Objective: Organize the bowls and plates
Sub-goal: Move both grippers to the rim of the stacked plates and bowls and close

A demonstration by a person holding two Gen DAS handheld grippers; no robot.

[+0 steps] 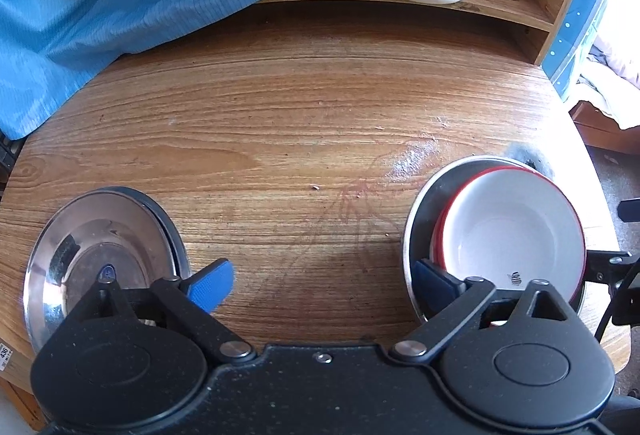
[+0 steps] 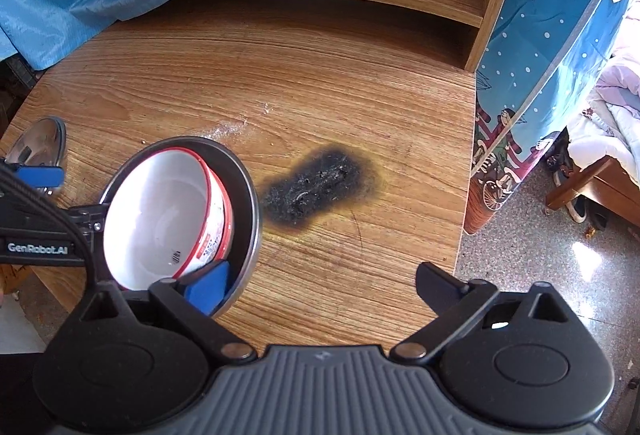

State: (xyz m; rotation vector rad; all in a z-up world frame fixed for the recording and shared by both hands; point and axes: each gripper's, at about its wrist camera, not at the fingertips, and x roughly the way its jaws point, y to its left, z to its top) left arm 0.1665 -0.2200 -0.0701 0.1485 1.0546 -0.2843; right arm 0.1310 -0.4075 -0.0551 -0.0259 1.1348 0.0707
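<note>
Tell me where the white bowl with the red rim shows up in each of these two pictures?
Left wrist view: white bowl sits at lower right, inside a steel plate.
Right wrist view: the bowl is at lower left, in the same plate.
Shared landmark: the black burn mark beside them.

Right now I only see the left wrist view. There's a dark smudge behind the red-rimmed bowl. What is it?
Observer: A burn mark, scorched black into the table just right of the metal plate that holds the bowl.
Operator: Is the other gripper near that bowl?
Observer: Yes. The right gripper is open and grips nothing; its blue pad is at the plate's near rim, beside the bowl.
Operator: And its other finger?
Observer: That finger is above bare table, close to the right edge.
</note>
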